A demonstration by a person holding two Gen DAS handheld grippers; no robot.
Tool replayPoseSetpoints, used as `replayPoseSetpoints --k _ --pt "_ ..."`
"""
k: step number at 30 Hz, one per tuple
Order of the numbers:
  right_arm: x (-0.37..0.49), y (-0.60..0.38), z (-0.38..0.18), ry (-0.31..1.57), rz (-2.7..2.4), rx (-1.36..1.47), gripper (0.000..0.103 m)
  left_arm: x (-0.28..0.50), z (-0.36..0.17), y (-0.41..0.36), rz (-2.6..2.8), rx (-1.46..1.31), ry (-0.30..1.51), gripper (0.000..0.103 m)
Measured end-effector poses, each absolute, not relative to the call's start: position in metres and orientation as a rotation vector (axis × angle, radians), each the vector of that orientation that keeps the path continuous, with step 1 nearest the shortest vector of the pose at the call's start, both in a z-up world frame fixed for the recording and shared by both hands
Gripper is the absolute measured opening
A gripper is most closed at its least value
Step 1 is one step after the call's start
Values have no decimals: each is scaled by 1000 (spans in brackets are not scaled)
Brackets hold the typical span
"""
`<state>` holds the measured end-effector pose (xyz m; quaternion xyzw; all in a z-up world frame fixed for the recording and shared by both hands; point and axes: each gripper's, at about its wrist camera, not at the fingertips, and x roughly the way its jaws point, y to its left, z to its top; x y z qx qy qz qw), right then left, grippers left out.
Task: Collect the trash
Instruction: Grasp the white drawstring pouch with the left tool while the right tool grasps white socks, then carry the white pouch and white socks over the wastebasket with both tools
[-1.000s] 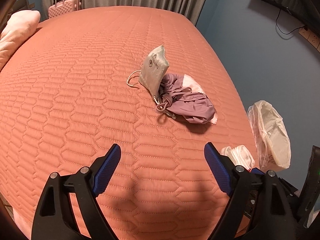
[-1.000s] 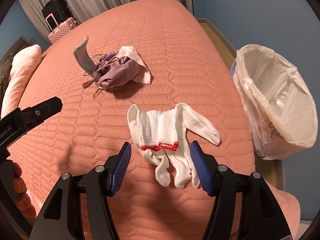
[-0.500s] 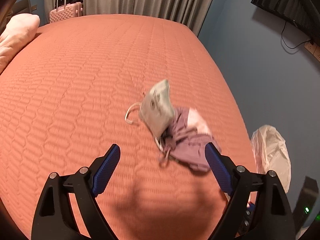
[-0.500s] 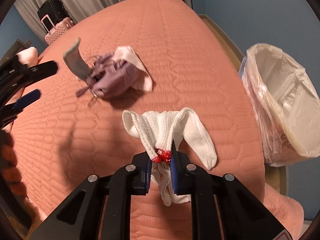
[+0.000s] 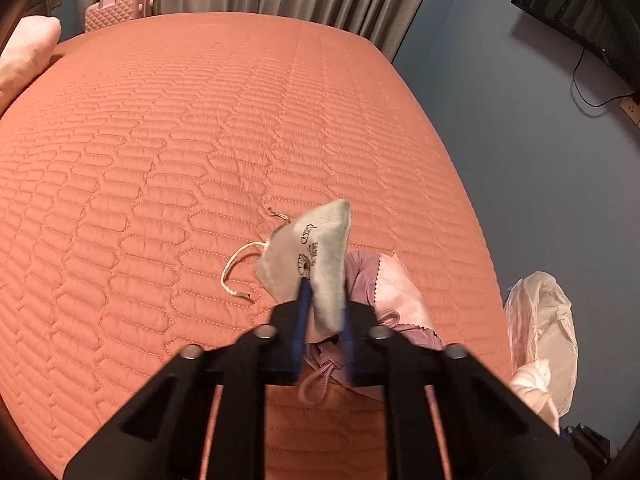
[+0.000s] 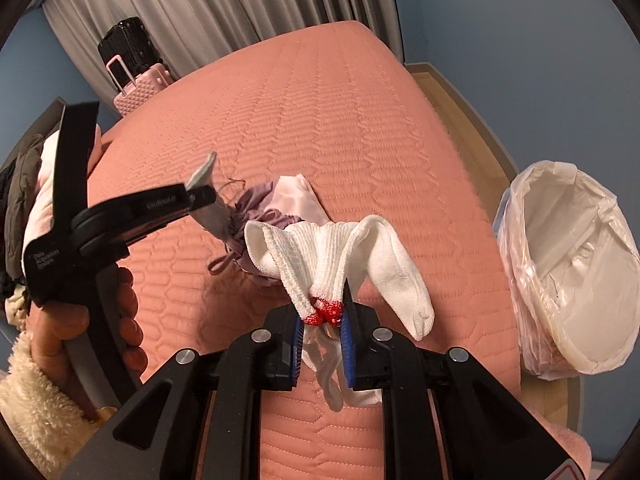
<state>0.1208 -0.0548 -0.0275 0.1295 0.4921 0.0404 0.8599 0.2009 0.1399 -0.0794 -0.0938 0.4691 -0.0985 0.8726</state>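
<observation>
My left gripper (image 5: 322, 312) is shut on a grey drawstring pouch (image 5: 316, 256) that stands up from the bed; it also shows in the right wrist view (image 6: 208, 200). A purple cloth bag (image 5: 384, 320) with a pink cloth (image 5: 400, 292) lies just right of the pouch. My right gripper (image 6: 322, 316) is shut on a white glove with a red cuff (image 6: 340, 248), lifted off the quilt. A bin lined with a clear bag (image 6: 576, 272) stands on the floor right of the bed, open side tilted toward me.
The bed has an orange-pink quilted cover (image 5: 200, 140). A pink pillow (image 5: 24, 52) lies at the far left. A pink suitcase (image 6: 140, 88) and a black one (image 6: 126, 40) stand by grey curtains. A blue wall runs right of the bed.
My left gripper moved in to the grey pouch and shut on it. My right gripper shut on the white glove's cuff and raised it off the bed.
</observation>
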Motion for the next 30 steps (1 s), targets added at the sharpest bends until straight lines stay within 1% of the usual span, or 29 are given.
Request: replayPoseSetpoints --k 2,8,12,15,21,30 --pt "118 -57 -20 1019 89 270 15 197 -71 145 -197 -196 962 5" --pt "112 -62 11 966 100 288 15 186 -36 148 -229 -199 896 4" --pt "106 -70 38 906 104 293 15 173 -3 134 -277 -191 839 4" --pt "100 -79 56 869 99 300 15 164 22 115 -323 -183 797 4" --pt "83 -110 87 797 56 303 15 148 54 72 -424 -151 752 5" --pt "57 -180 114 732 -55 332 15 130 76 -5 -601 -120 726 5"
